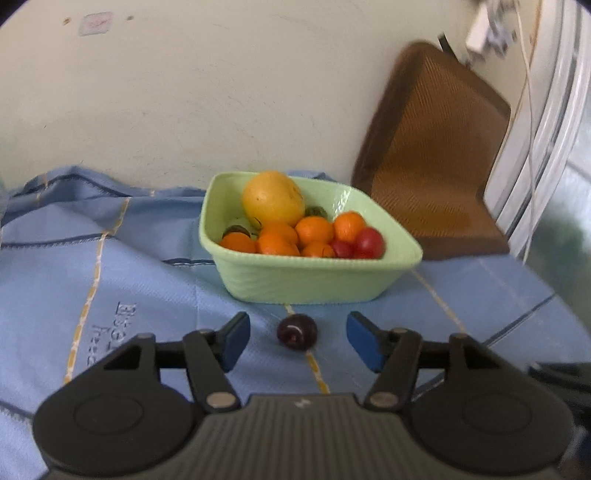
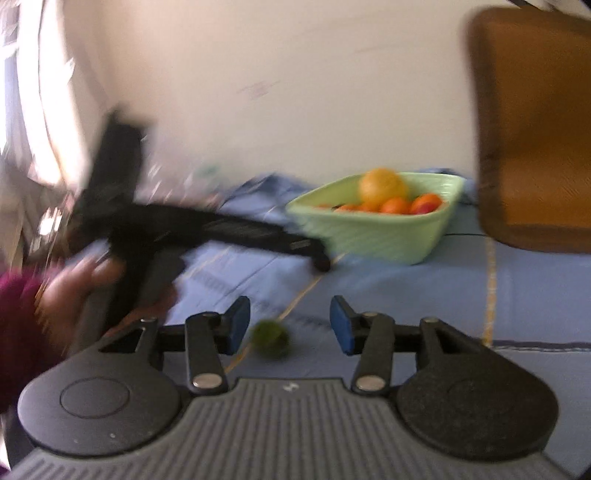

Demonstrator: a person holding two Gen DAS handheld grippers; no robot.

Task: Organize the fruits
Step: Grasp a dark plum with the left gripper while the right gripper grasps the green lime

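Right wrist view is motion-smeared: left gripper [image 2: 317, 258] is a dark streak, jaw state unreadable. Small green fruit [image 2: 270, 338] fuzzy, type unclear. Brown chair [image 2: 535, 129] cut by the frame edge. Dark items under the oranges [image 1: 314, 230] in green bowl [image 1: 295, 280] mostly hidden.

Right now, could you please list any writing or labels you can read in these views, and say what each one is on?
Blue tablecloth: sideways printed lettering near its left side, too blurred to read for certain.
Sticker on the wall: a faint mark, unreadable.
Left gripper body: a small white mark, not legible.
Green bowl: no text visible.
Right wrist view: too blurred to read anything.
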